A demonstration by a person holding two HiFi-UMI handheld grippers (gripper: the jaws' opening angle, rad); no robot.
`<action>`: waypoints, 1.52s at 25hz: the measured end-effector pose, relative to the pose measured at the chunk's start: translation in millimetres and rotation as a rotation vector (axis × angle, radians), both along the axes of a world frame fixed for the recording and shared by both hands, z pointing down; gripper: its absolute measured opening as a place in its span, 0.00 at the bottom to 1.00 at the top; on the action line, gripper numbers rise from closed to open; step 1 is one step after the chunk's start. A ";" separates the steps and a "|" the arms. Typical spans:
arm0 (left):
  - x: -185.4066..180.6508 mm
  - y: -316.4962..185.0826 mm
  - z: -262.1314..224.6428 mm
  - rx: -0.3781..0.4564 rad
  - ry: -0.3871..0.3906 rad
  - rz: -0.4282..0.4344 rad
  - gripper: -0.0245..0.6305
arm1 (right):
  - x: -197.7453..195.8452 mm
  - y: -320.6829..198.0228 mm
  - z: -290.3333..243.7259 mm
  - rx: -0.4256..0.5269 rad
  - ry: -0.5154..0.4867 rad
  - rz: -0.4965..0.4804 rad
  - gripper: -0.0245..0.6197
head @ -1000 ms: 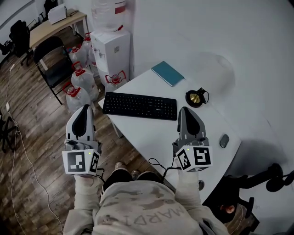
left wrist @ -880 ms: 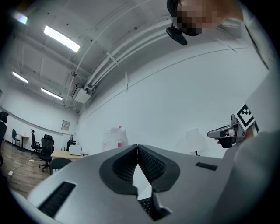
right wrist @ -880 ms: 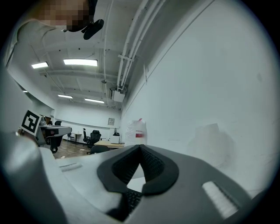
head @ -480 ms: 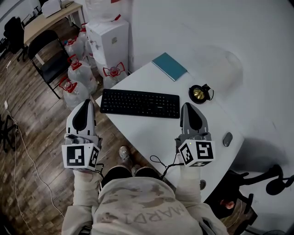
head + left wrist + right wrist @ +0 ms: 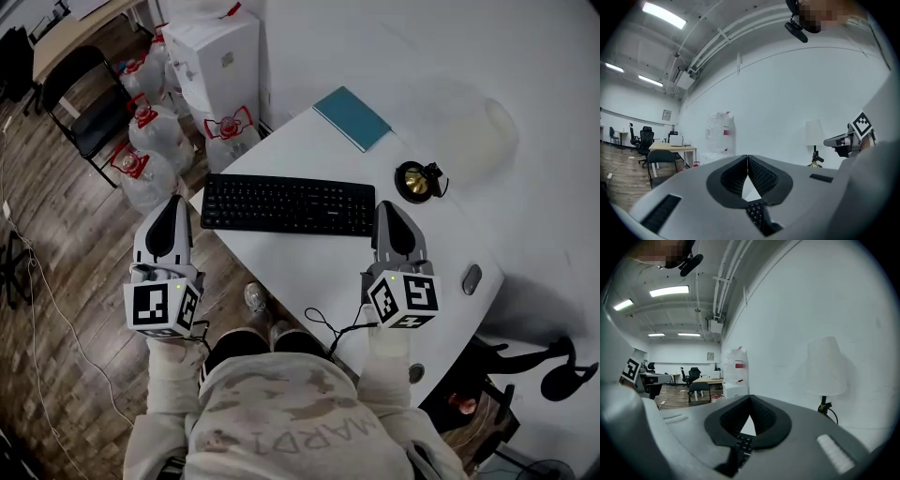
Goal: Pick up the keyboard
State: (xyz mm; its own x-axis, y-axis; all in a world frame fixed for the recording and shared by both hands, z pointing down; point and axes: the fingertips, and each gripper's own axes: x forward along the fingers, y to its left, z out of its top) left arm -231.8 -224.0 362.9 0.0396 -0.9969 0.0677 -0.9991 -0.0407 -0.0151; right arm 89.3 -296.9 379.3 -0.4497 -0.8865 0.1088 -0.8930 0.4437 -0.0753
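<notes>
Hovering just near the keyboard (image 5: 289,204), which lies along the tabletop's (image 5: 309,272) left edge, the left hand-held gripper (image 5: 172,202) and right hand-held gripper (image 5: 389,209) are both fully closed and empty. This looks like the approach; next, each must open and take one end.

Head view: dim, flat, greyish light. Keyboard (image 5: 288,204) keys sharp at centre. Soft shadow off worktop (image 5: 309,272) right edge. Corners vignetted. Left and right gripper views: heavy fisheye curvature, black rims. Ceiling strip lights (image 5: 669,290) blown out.
</notes>
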 end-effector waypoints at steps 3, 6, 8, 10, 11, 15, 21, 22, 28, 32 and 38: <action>-5.5 -11.2 17.0 -0.039 0.005 0.001 0.05 | -1.2 -9.4 17.2 -0.041 0.016 0.009 0.05; -9.7 -21.4 34.3 -0.085 0.007 0.012 0.05 | -1.4 -19.9 32.9 -0.083 0.031 0.019 0.05; -12.4 -26.5 46.4 -0.117 0.011 0.018 0.05 | -1.3 -25.8 43.6 -0.114 0.041 0.023 0.05; -15.1 -31.3 58.9 -0.149 0.016 0.023 0.05 | -1.3 -31.1 54.6 -0.145 0.049 0.027 0.05; -16.4 -33.7 65.2 -0.165 0.017 0.024 0.05 | -0.9 -33.7 60.2 -0.159 0.052 0.030 0.05; -21.4 -41.7 89.7 -0.233 0.030 0.032 0.05 | 0.4 -42.6 82.1 -0.214 0.068 0.038 0.05; -27.3 -53.7 125.6 -0.340 0.052 0.050 0.13 | 5.7 -54.5 113.8 -0.303 0.076 0.043 0.14; -27.5 -55.6 131.0 -0.357 0.052 0.055 0.14 | 7.0 -56.6 118.8 -0.317 0.082 0.043 0.16; -29.5 -66.5 163.2 -0.460 0.069 0.079 0.27 | 10.9 -68.2 148.1 -0.401 0.081 0.036 0.28; -27.2 -71.2 186.8 -0.535 0.073 0.102 0.35 | 13.6 -70.9 168.3 -0.458 0.100 0.026 0.34; -25.1 -79.3 215.8 -0.620 0.095 0.119 0.42 | 27.4 -77.2 192.6 -0.520 0.112 0.064 0.42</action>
State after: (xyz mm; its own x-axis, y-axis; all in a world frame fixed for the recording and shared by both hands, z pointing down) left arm -256.9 -303.3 578.7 0.1815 -0.7621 0.6214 -0.9830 -0.1238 0.1353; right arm 116.7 -374.1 571.9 -0.3567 -0.7281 0.5854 -0.9323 0.3173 -0.1735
